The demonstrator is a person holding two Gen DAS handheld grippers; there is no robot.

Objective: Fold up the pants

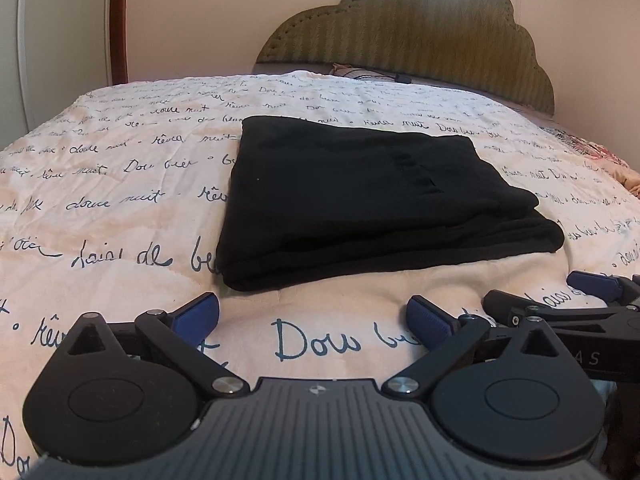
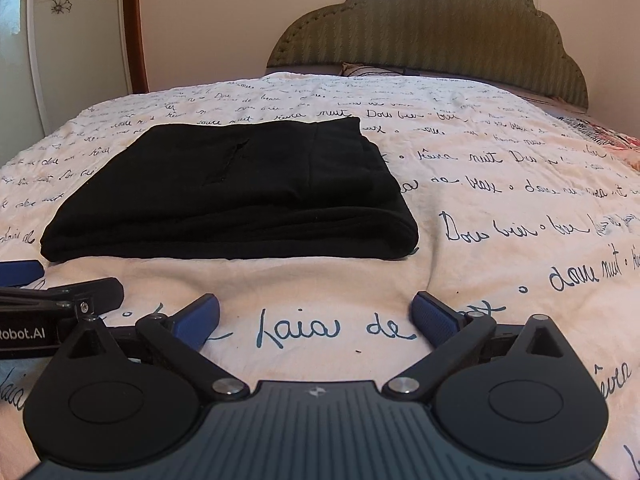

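Observation:
The black pants (image 1: 368, 200) lie folded into a flat rectangular stack on the bed; in the right wrist view the pants (image 2: 240, 196) sit ahead and to the left. My left gripper (image 1: 314, 316) is open and empty, low over the quilt just in front of the stack's near edge. My right gripper (image 2: 316, 314) is open and empty too, in front of the stack's right end. The right gripper shows at the left view's right edge (image 1: 592, 296); the left gripper shows at the right view's left edge (image 2: 48, 292).
A cream quilt (image 1: 120, 220) with dark handwritten script covers the bed. A green padded headboard (image 1: 420, 36) stands at the far end, with a pillow (image 1: 352, 70) below it. A floral cloth (image 1: 600, 152) lies at the right edge. A wardrobe (image 2: 60, 40) stands left.

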